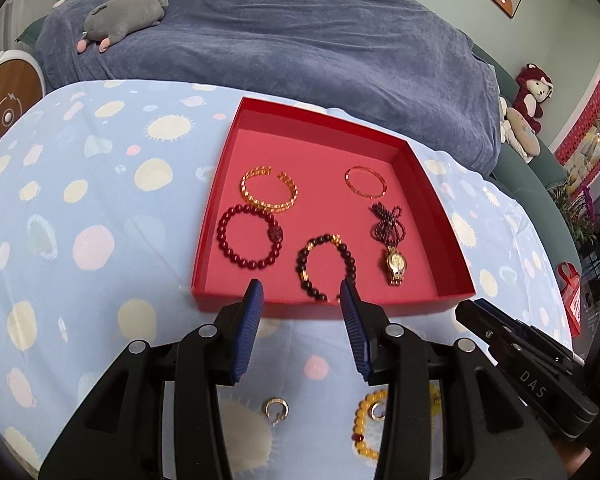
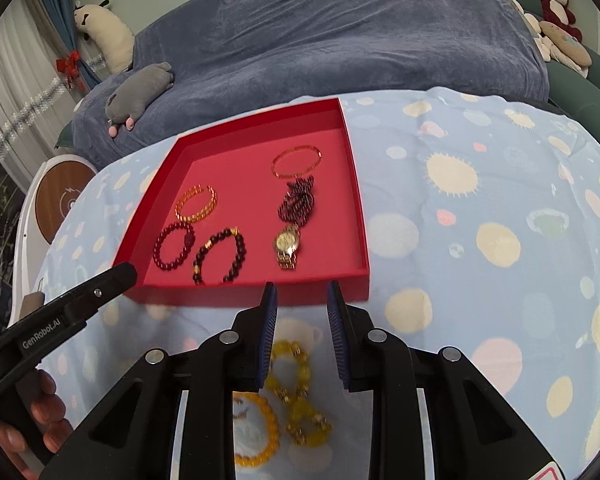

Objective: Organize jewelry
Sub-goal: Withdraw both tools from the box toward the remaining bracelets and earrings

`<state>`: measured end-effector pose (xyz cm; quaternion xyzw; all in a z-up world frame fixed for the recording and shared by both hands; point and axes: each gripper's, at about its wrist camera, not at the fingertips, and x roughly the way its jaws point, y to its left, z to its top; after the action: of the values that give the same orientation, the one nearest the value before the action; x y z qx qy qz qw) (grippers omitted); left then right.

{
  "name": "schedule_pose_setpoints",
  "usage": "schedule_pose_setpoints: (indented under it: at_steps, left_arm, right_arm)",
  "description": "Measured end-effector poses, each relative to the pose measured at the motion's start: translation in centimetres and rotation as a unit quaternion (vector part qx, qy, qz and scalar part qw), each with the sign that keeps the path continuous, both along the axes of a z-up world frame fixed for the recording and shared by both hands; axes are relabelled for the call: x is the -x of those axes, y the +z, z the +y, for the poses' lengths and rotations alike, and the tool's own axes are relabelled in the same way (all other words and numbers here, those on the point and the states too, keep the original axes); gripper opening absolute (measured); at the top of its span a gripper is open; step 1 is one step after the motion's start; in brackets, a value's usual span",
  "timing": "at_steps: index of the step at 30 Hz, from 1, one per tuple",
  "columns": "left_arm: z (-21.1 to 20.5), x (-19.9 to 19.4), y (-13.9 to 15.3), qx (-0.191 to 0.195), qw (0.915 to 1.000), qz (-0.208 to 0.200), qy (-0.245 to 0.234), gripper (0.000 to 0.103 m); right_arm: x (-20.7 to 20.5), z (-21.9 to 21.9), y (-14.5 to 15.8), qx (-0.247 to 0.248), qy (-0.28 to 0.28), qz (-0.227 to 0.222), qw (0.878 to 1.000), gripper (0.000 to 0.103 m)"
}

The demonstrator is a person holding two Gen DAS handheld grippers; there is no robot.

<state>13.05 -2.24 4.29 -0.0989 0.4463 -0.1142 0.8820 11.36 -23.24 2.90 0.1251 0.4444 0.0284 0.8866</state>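
A red tray [image 1: 220, 184] [image 2: 358, 208] lies on the spotted blue cloth. In it are a gold chain cuff [image 1: 270, 189], a thin gold bangle [image 1: 366, 182], a dark red bead bracelet [image 1: 249, 237], a black-and-gold bead bracelet [image 1: 326, 266], a dark bead necklace [image 1: 388, 220] and a gold watch [image 1: 395, 266] [image 2: 287, 245]. My left gripper [image 1: 302, 294] is open and empty at the tray's near edge. My right gripper [image 2: 302, 294] is open and empty above yellow bead bracelets [image 2: 296, 384] on the cloth. A ring [image 1: 276, 409] and a yellow bracelet [image 1: 364, 420] lie below the left gripper.
A bed with a grey-blue blanket [image 1: 300, 40] lies behind the cloth, with a grey plush toy [image 1: 124, 16] on it. A round wooden-topped stand [image 1: 4, 108] is at the left. The right gripper's body [image 1: 532, 364] shows in the left wrist view.
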Motion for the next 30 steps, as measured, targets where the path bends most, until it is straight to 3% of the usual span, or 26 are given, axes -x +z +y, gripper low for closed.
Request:
schedule_pose_setpoints:
  at_steps: [13, 30]
  left_arm:
    - [0.4, 3.8, -2.3, 0.003, 0.9993, 0.036, 0.005, 0.038]
    - [0.2, 6.6, -4.5, 0.004, 0.9979, 0.064, -0.007, 0.038]
  right_arm:
    - [4.0, 0.4, -2.8, 0.002, 0.001, 0.035, 0.999, 0.025]
    - [4.5, 1.6, -4.8, 0.010, 0.016, 0.049, 0.999, 0.025]
